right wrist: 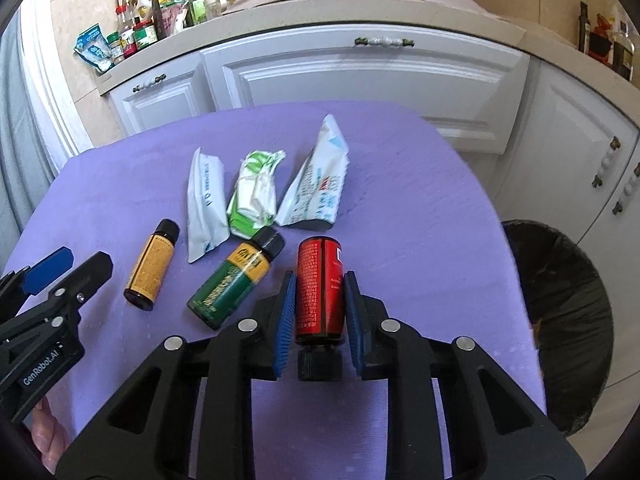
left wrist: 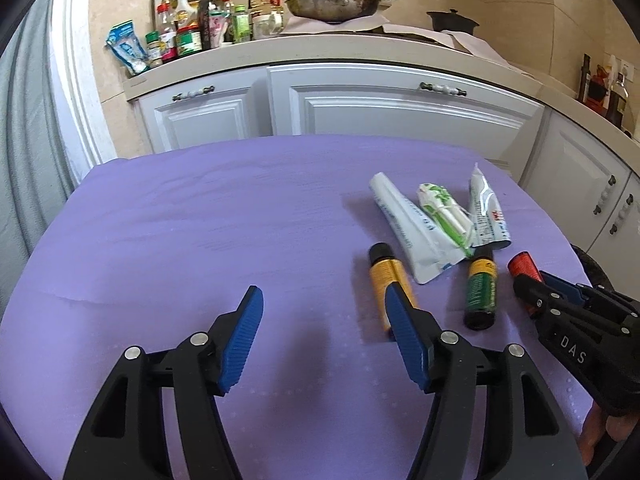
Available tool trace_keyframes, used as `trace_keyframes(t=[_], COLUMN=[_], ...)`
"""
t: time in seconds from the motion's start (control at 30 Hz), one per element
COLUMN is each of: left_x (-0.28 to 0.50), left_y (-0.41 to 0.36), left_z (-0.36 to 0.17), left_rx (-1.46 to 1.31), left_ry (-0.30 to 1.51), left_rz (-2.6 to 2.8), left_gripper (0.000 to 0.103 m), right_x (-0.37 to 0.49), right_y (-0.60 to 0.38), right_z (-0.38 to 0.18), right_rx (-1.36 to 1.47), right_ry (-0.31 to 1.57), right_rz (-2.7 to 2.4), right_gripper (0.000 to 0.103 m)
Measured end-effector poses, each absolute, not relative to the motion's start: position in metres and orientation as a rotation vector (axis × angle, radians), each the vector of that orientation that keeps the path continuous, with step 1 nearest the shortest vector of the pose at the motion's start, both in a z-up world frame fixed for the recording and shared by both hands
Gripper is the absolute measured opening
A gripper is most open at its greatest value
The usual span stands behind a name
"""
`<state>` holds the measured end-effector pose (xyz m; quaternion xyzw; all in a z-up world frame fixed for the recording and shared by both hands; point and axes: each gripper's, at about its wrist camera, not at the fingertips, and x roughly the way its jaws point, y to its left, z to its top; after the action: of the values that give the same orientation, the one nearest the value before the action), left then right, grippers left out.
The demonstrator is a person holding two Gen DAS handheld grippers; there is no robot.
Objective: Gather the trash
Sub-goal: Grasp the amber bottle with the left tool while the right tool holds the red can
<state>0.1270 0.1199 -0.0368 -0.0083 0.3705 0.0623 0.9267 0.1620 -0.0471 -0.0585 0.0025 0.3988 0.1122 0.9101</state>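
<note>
Now your right gripper [right wrist: 319,312] clenches the red bottle [right wrist: 319,286] for the bin [right wrist: 560,320]; your left gripper [left wrist: 324,340] hangs released, empty, above the tabletop [left wrist: 200,220].

The red bottle [right wrist: 320,284] looks shiny and smooth. The purple table cover [right wrist: 420,240] looks soft, dull cloth.
</note>
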Motion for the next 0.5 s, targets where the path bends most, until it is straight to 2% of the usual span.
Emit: trace_keyframes(t=[0.33,0.5], left_x=[0.150,0.160], left_y=[0.100,0.103], left_z=[-0.051,-0.062], left_rx=[-0.002,-0.026], left_ry=[0.816,0.876], left_rz=[0.086,0.066], left_gripper=[0.062,0.042], right_x=[0.168,0.170], right_y=[-0.071,-0.075], right_z=[-0.054,-0.054], right_rx=[0.042,0.052], right_ry=[0.804,0.807], right_rz=[0.218,0.222], right_gripper=[0.023,0.023])
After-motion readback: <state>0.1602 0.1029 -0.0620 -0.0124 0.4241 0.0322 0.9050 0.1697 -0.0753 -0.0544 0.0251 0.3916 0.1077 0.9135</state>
